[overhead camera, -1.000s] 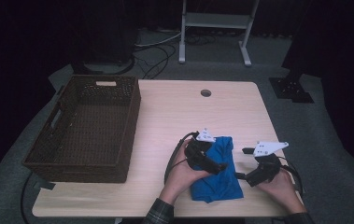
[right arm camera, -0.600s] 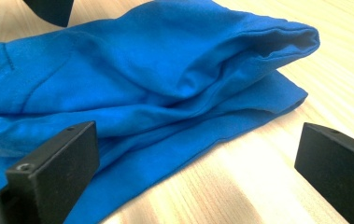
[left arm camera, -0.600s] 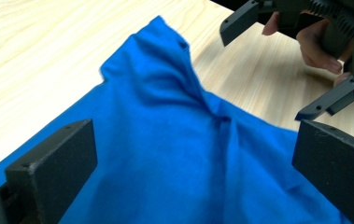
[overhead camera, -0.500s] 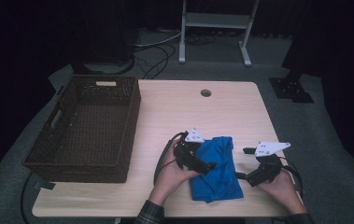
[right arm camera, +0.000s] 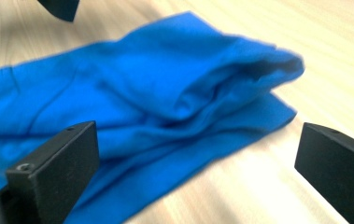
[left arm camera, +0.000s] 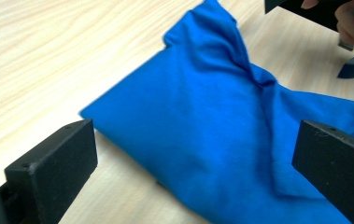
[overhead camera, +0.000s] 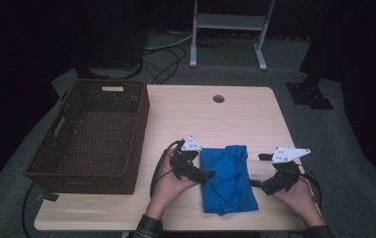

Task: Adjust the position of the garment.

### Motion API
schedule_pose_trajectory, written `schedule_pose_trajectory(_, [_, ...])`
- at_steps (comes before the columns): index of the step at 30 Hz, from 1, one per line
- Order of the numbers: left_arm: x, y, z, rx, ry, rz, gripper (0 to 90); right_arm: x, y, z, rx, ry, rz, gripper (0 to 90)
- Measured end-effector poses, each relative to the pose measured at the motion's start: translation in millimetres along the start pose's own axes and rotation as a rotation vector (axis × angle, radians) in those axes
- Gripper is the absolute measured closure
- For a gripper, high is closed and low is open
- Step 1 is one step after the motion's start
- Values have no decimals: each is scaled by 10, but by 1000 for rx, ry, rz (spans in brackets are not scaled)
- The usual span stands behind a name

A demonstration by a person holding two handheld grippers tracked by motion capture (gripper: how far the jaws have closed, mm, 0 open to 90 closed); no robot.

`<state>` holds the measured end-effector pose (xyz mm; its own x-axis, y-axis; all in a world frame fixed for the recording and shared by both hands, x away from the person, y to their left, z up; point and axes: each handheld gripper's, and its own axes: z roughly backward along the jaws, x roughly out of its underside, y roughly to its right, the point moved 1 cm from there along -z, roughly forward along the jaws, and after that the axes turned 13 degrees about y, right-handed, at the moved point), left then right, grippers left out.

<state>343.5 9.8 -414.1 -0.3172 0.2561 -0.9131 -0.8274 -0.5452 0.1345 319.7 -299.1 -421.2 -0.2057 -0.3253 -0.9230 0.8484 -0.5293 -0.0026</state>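
Cloth (overhead camera: pixel 227 178), blue and loosely folded, lies flat on the worktop (overhead camera: pixel 215 119) between the two sets of jaws, its long axis running from the person's side toward the far edge. The left gripper (overhead camera: pixel 203 174) sits just beside the cloth's left edge, jaws spread wide with the fold straight ahead of them and nothing between them; in the left gripper view the near corner of the fabric lies just beyond the jaw tips. The right gripper (overhead camera: pixel 255 182) rests near the opposite edge, its jaws equally wide and empty, facing the rumpled, layered end. The left looks the nearer of the two, though the high view is too coarse to say whether its tip actually touches the fabric. A woven basket (overhead camera: pixel 94 134) stands well apart, beyond the left gripper. Compared with a second ago, the left gripper has drawn back off the cloth, where it was lying across the fabric, to the edge, while the right one has hardly moved.
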Motion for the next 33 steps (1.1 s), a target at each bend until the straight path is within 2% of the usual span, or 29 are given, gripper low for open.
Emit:
schedule_pose_trajectory(5, [-61,-93,27,-38,25,-18,0,-113,50,-38,15,15,0,0])
schedule_pose_trajectory(15, [-170,-301,-20,-97,38,-42,0,-253,159,-187,31,27,7,0])
schedule_pose_trajectory(24, [-216,-460,-243,-155,32,-71,0,-364,383,-430,46,32,-2,0])
schedule_pose_trajectory(33, [-70,-527,-443,-179,-13,-71,0,-332,619,-686,67,5,-7,0])
